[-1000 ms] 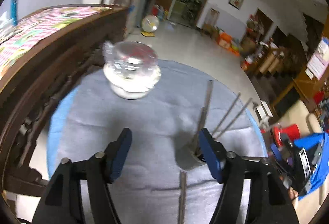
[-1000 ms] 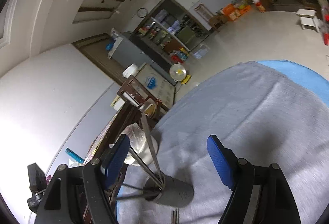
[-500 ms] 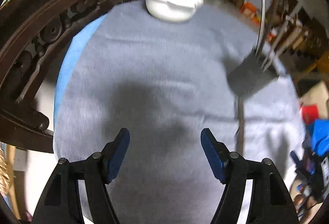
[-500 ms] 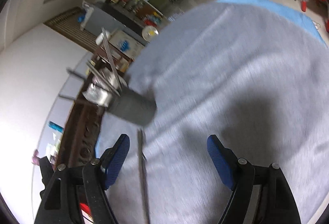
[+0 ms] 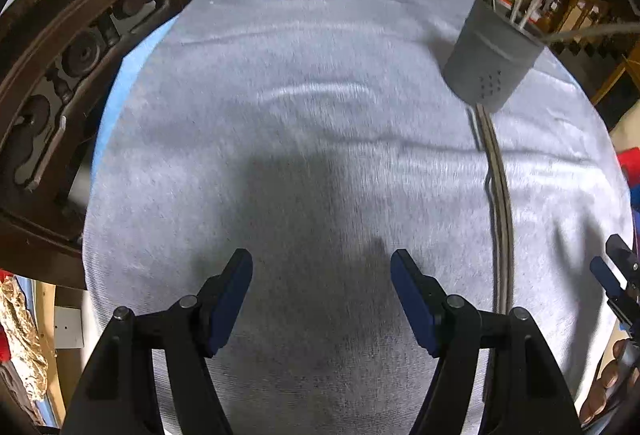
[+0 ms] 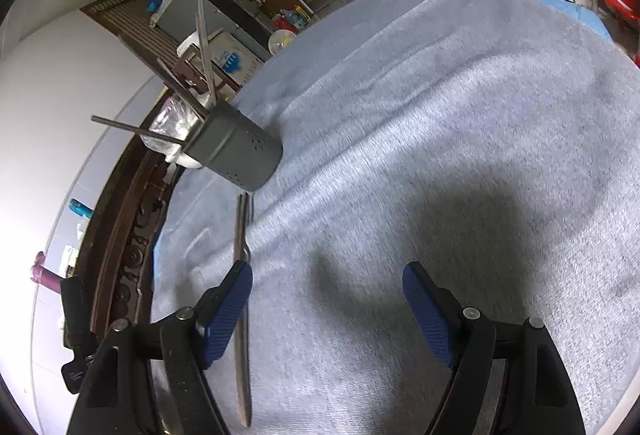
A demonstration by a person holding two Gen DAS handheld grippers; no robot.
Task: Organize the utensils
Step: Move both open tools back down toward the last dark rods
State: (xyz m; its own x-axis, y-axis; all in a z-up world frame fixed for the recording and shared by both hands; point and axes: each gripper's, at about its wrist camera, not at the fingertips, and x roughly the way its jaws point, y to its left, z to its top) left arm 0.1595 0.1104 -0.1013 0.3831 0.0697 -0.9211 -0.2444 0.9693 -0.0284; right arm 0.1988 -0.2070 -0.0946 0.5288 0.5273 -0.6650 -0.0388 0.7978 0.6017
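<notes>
We are holding the left gripper (image 5: 321, 289) low and level, its black arms reaching forward and its two blue-padded fingers (image 5: 229, 299) spread wide apart with nothing between them. We are keeping the right gripper (image 6: 327, 305) in much the same pose, jaws parted wide and gripping nothing, its blue pads (image 6: 427, 315) facing each other across the gap. In the left wrist view, our right gripper is showing at the far right edge, with fingertips of our right hand (image 5: 608, 383) curling beneath it
</notes>
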